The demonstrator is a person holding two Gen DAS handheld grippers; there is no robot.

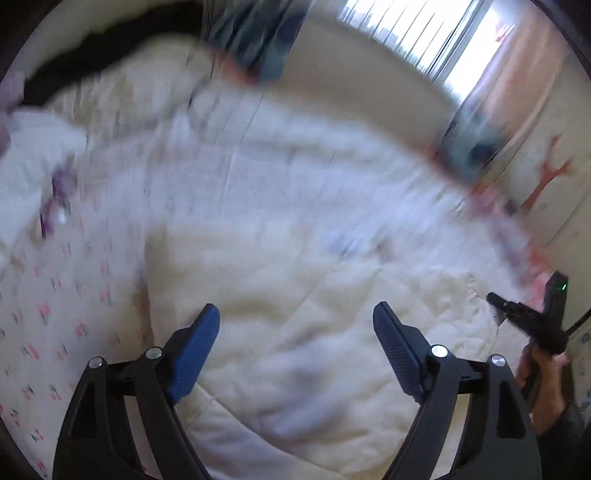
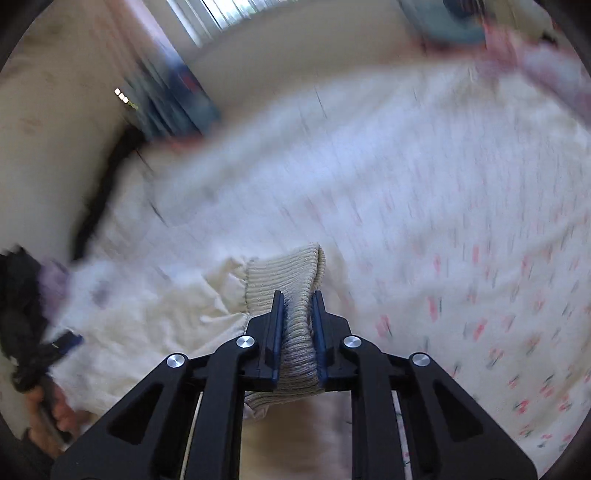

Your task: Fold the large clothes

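Clamping the ribbed cuff (image 2: 291, 280), right gripper (image 2: 297, 306) pinched it tight; left gripper (image 1: 295, 325) hung with jaws wide apart, nothing between, above cream garment (image 1: 295, 350) spread on floral sheet (image 1: 48, 314).

L tool (image 1: 295, 325) open over cream garment (image 1: 295, 369).

"What can't you make out?"

"The bed sheet (image 1: 55, 295) is smeared, so I can't read its little pink marks. The blue thing (image 2: 177, 96) by the window (image 1: 424, 33) is a blur to me."

"And the sweater (image 2: 147, 317)?"

"My right gripper (image 2: 297, 299) hides part of its ribbed cuff (image 2: 291, 273). The picture's edge cuts off the rest."
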